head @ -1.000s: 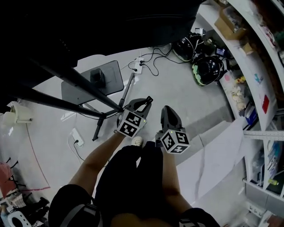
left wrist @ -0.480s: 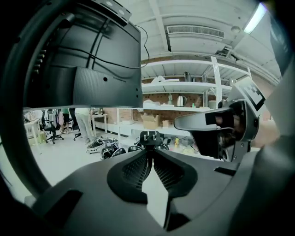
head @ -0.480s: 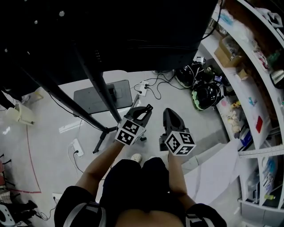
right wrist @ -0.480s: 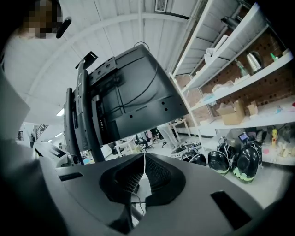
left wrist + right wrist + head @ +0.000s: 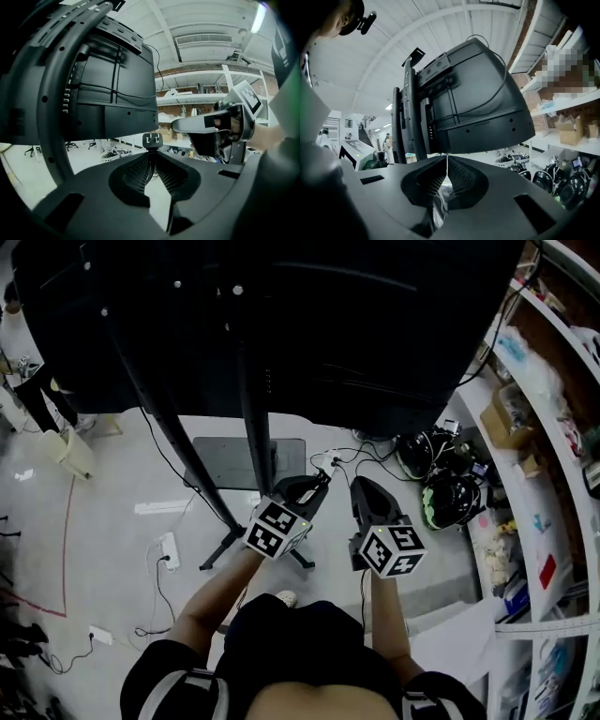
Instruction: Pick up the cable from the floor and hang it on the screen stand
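Plug end of the cable is clamped at the tips of the left gripper, prongs forward; the right gripper is closed on what appears to be a thin white stretch of it. The post of the screen stand rises just beyond both, nearer the left gripper; hanging likely requires a forward reach.

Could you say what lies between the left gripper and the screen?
Only the plug pinched in the left gripper, then open air to the screen: left gripper view.
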`<state>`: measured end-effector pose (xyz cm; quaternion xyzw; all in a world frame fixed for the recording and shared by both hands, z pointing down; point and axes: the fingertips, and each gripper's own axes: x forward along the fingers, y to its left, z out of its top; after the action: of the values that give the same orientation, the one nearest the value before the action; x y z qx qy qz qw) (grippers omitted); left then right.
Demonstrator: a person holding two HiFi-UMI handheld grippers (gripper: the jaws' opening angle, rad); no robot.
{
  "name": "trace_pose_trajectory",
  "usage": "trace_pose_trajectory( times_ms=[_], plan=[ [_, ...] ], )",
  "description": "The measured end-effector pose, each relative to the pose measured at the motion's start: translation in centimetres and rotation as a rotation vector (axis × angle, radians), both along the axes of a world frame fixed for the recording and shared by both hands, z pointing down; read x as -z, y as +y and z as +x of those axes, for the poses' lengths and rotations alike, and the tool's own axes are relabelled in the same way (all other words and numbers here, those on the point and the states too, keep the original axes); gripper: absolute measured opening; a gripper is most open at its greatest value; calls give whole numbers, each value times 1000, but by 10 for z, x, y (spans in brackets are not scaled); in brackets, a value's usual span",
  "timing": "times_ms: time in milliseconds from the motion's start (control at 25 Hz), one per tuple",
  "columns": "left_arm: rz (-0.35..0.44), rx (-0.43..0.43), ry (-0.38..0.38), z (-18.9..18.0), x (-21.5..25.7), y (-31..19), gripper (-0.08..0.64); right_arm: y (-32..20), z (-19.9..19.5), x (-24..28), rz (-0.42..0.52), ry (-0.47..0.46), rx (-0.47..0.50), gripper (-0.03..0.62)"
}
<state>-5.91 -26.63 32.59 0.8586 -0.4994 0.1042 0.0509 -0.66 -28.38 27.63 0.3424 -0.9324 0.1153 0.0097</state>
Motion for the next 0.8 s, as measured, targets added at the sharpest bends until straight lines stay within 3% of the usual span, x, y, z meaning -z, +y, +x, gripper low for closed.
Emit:
trace_pose_trajectory(
  times_ms=[280,520,800],
  plan=[
    [32,91,7,-43,35,6,51,-5,-45,35,58,-31,134,25],
    [79,138,59,-75,90,20,51,-4,-72,59,67,-70,228,25],
    [140,172,30,-114,151,40,51,10,-114,114,97,-164,431,25]
  ],
)
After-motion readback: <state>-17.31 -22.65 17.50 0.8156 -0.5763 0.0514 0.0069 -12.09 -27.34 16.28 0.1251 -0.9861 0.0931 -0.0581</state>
